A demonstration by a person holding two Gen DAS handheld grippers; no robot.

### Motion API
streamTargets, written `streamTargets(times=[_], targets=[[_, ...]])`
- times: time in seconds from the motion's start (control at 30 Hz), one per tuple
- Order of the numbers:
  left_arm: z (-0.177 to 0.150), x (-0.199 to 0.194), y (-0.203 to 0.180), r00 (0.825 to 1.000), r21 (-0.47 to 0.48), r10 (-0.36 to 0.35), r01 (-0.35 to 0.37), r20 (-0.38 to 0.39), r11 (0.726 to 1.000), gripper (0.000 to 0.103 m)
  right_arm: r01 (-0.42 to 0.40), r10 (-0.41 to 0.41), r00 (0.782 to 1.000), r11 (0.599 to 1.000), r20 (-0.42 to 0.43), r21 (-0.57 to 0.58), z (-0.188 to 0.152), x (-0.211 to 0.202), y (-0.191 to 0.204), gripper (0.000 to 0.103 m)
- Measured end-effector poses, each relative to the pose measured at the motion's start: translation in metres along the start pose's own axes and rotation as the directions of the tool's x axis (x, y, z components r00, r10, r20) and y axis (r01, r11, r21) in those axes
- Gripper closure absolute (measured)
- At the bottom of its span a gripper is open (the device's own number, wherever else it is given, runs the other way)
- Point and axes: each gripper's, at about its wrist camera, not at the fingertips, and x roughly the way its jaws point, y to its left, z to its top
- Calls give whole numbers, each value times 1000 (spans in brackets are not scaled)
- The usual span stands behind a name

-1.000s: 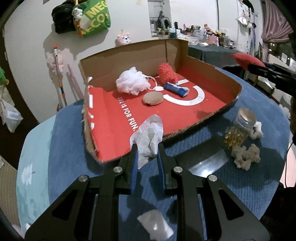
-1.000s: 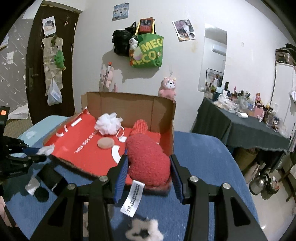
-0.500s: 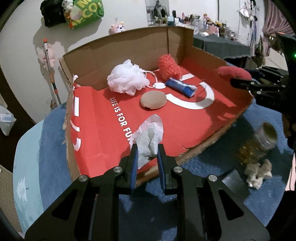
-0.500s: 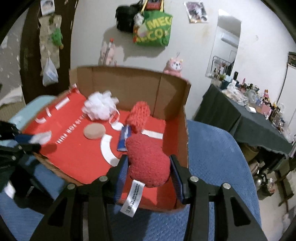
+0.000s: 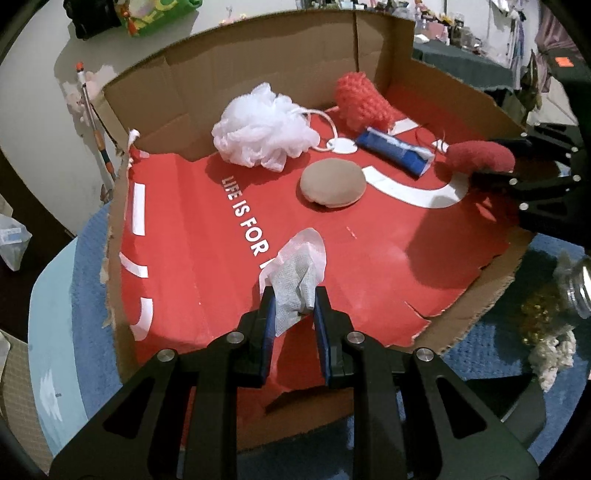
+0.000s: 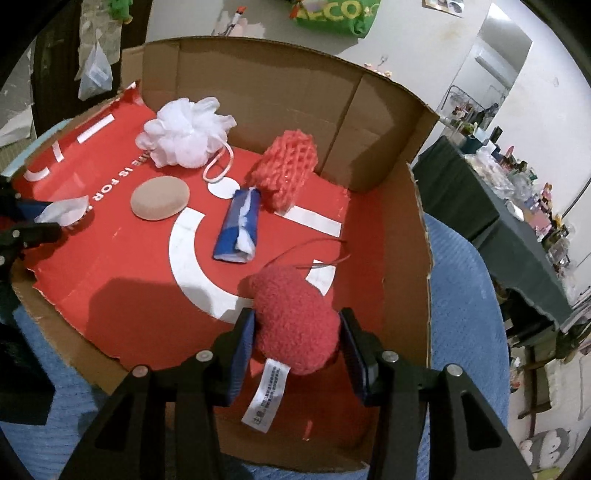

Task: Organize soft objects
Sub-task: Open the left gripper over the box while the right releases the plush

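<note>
Left wrist view: left gripper (image 5: 293,308) clamped on crumpled white wipe (image 5: 297,284), held over red floor of cardboard box (image 5: 258,66). White bath pouf (image 5: 264,129) at 12 o'clock of wipe, tan round sponge (image 5: 332,182) at 1 o'clock. Right wrist view: right gripper (image 6: 300,345) pinching red plush heart (image 6: 295,321) over box floor; blue tissue pack (image 6: 238,229) at 11 o'clock of heart, coral knit scrubber (image 6: 286,168) at 12.

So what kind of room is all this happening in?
Probably someone's lived-in bedroom or small flat, not a lab. A green tote bag hangs on the wall, a side table with a dark cloth is crowded with bottles and toiletries, and the cardboard box sits on a blue blanket.
</note>
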Motion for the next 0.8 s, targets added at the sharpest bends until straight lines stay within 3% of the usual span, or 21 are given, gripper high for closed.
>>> streamTargets(times=[0.47,0.8], targets=[[2,14,0,1000,11,24,-24,-21,1000,84,37,-39,999,996,-26,-79,2,7,8,53],[0,10,0,1000,6,-20,20,-7,1000,83,24,-26,999,996,-30,-83,2,6,8,51]])
